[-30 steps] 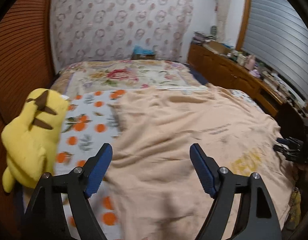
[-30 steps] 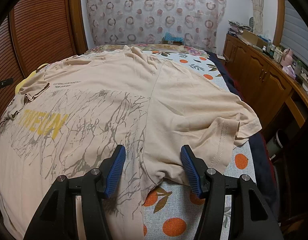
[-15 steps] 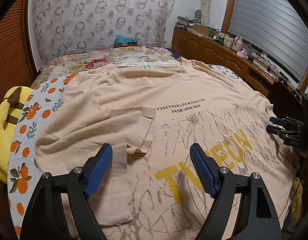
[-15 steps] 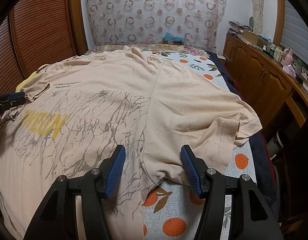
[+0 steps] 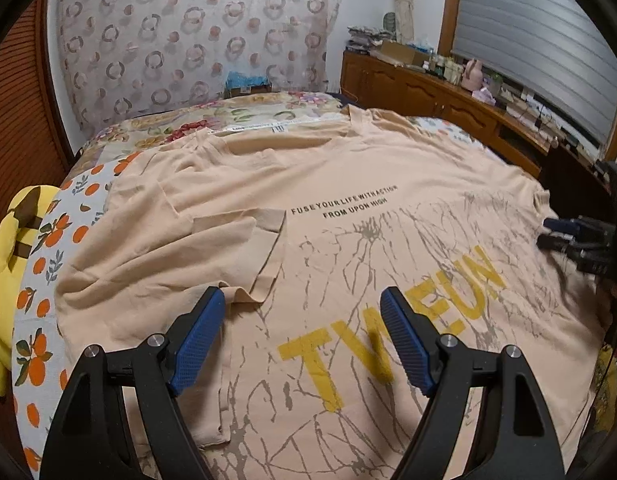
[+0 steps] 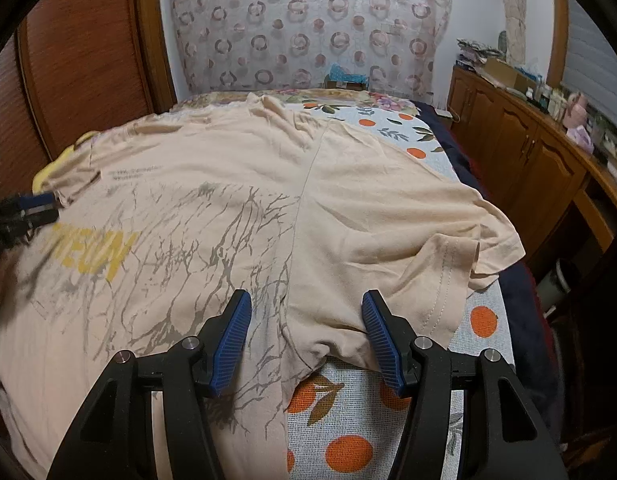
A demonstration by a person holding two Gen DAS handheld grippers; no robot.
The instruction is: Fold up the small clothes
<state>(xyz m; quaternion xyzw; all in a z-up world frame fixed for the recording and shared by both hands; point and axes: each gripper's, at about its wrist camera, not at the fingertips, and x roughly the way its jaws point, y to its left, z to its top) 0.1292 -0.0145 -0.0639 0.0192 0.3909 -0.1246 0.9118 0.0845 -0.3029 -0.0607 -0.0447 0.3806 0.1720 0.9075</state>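
Note:
A peach T-shirt [image 5: 348, 208] with yellow letters and grey crack print lies spread on the bed; it also shows in the right wrist view [image 6: 236, 200]. Its left sleeve [image 5: 244, 248] is folded in over the body. My left gripper [image 5: 302, 336] is open and empty, hovering over the shirt near that sleeve's hem. My right gripper [image 6: 306, 336] is open and empty, its fingers astride the shirt's side seam by the right sleeve [image 6: 448, 276]. Each gripper appears at the edge of the other view: the right gripper [image 5: 568, 236] and the left gripper [image 6: 28, 208].
The bed has an orange-print sheet [image 6: 348, 412] and a floral quilt [image 5: 212, 124] at the far end. A yellow plush toy [image 5: 8, 248] lies at the bed's left edge. Wooden cabinets [image 6: 540, 160] run along the right, a wooden wardrobe [image 6: 88, 48] on the left.
The left gripper has swung right and forward, from over the shirt's left edge by the plush toy to over the printed front. The right gripper has stayed still.

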